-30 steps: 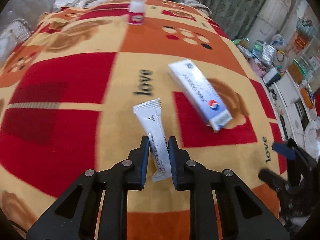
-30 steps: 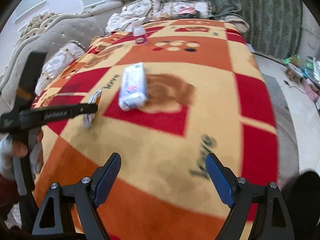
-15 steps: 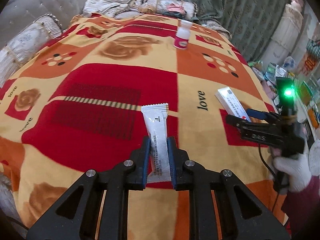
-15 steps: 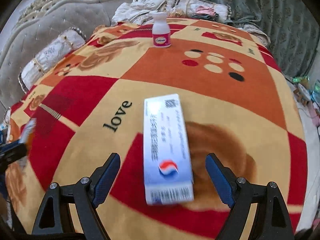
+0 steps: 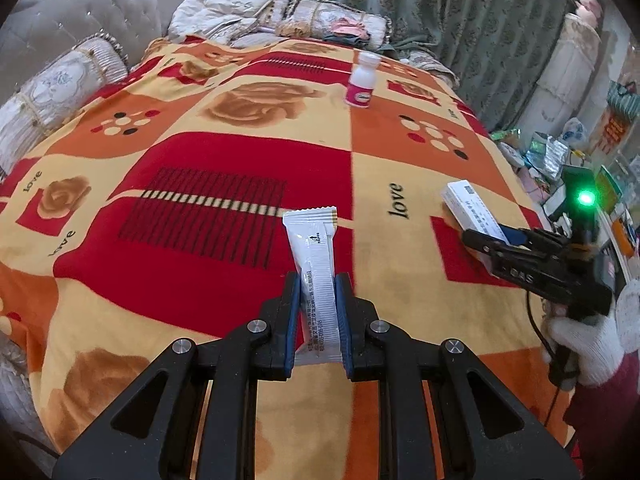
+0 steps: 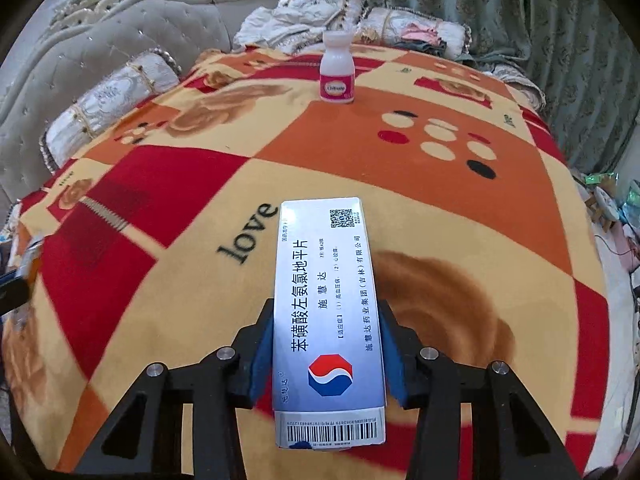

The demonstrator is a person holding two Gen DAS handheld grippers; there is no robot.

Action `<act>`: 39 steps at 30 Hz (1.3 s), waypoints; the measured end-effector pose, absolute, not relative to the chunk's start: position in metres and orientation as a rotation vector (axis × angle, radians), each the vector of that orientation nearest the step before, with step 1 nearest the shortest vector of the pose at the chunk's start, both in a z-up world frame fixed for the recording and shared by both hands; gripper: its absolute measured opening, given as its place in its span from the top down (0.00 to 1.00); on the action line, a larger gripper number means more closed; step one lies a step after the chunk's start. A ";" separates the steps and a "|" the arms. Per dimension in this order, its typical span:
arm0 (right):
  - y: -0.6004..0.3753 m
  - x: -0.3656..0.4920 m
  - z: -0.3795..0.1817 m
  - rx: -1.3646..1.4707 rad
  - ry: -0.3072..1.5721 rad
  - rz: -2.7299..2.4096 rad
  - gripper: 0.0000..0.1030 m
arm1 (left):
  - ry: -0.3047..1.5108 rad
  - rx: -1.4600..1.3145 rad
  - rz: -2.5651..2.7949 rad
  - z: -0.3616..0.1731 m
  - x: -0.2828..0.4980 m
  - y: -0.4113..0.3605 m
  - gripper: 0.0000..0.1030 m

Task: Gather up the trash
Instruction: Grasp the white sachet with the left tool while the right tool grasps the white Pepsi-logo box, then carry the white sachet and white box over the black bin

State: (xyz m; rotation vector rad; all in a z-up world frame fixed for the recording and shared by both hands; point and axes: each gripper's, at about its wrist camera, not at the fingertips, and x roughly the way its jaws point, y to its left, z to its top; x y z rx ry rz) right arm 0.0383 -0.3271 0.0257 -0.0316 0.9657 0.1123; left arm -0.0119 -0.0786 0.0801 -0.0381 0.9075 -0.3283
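Right tool (image 6: pixel 326 344) now closed around medicine box (image 6: pixel 328 320) — box between pads | left tool (image 5: pixel 318 300) clamps sachet (image 5: pixel 316 268)

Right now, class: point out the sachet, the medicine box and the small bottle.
sachet (image 5: pixel 310 240): left wrist view, its white upper body.
medicine box (image 6: pixel 326 300): right wrist view, its printed top face.
small bottle (image 6: pixel 337 80): right wrist view, its pink label.

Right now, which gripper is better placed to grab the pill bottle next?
Neither is free: left gripper is shut on the sachet, right gripper on the medicine box. After unloading, right: the bottle sits straight ahead of it.
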 end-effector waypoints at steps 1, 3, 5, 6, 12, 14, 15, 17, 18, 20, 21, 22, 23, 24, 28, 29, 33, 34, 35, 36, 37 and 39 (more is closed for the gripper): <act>-0.328 0.031 0.029 -0.028 0.958 0.115 0.56 | 0.902 -0.032 -0.334 0.081 -0.015 -0.082 0.85; -0.332 0.012 0.037 -0.011 0.940 0.129 0.56 | 0.895 -0.025 -0.349 0.083 -0.021 -0.089 0.85; -0.335 -0.007 0.043 -0.002 0.923 0.131 0.56 | 0.893 -0.020 -0.364 0.085 -0.026 -0.097 0.85; -0.337 -0.014 0.046 0.005 0.918 0.134 0.56 | 0.892 -0.019 -0.372 0.085 -0.029 -0.100 0.85; -0.345 -0.059 0.060 0.018 0.891 0.120 0.56 | 0.886 0.007 -0.428 0.088 -0.045 -0.127 0.85; -0.351 -0.070 0.063 0.027 0.881 0.108 0.56 | 0.885 0.015 -0.450 0.089 -0.050 -0.137 0.85; -0.355 -0.076 0.064 0.040 0.877 0.100 0.56 | 0.883 0.019 -0.458 0.090 -0.052 -0.140 0.85; -0.363 -0.084 0.065 0.057 0.876 0.086 0.56 | 0.884 0.026 -0.478 0.090 -0.056 -0.149 0.85; -0.367 -0.089 0.066 0.066 0.876 0.076 0.56 | 0.885 0.031 -0.490 0.090 -0.059 -0.155 0.85; -0.374 -0.096 0.066 0.074 0.877 0.060 0.56 | 0.885 0.042 -0.509 0.090 -0.064 -0.165 0.85; -0.378 -0.101 0.067 0.079 0.876 0.048 0.56 | 0.886 0.046 -0.518 0.090 -0.065 -0.169 0.85; -0.382 -0.104 0.067 0.083 0.875 0.041 0.56 | 0.888 0.049 -0.528 0.090 -0.067 -0.175 0.85; -0.386 -0.109 0.068 0.090 0.874 0.031 0.56 | 0.892 0.054 -0.541 0.089 -0.069 -0.181 0.85; -0.390 -0.114 0.069 0.094 0.872 0.022 0.56 | 0.895 0.058 -0.552 0.089 -0.070 -0.187 0.85; -0.408 -0.130 0.071 0.112 0.871 -0.017 0.56 | 0.901 0.083 -0.605 0.088 -0.080 -0.214 0.85; -0.412 -0.134 0.072 0.116 0.870 -0.027 0.56 | 0.901 0.092 -0.617 0.088 -0.082 -0.221 0.85; -0.435 -0.153 0.073 0.143 0.869 -0.077 0.56 | 0.902 0.123 -0.677 0.087 -0.093 -0.251 0.85; -0.439 -0.157 0.074 0.149 0.870 -0.086 0.56 | 0.903 0.131 -0.691 0.087 -0.095 -0.258 0.85; -0.445 -0.161 0.073 0.155 0.869 -0.098 0.56 | 0.905 0.140 -0.708 0.087 -0.098 -0.268 0.85; -0.451 -0.166 0.073 0.162 0.868 -0.113 0.56 | 0.907 0.147 -0.722 0.086 -0.101 -0.276 0.85; -0.456 -0.170 0.073 0.168 0.868 -0.123 0.56 | 0.909 0.153 -0.733 0.085 -0.103 -0.283 0.85; -0.467 -0.178 0.073 0.180 0.868 -0.148 0.56 | 0.916 0.166 -0.764 0.084 -0.108 -0.300 0.85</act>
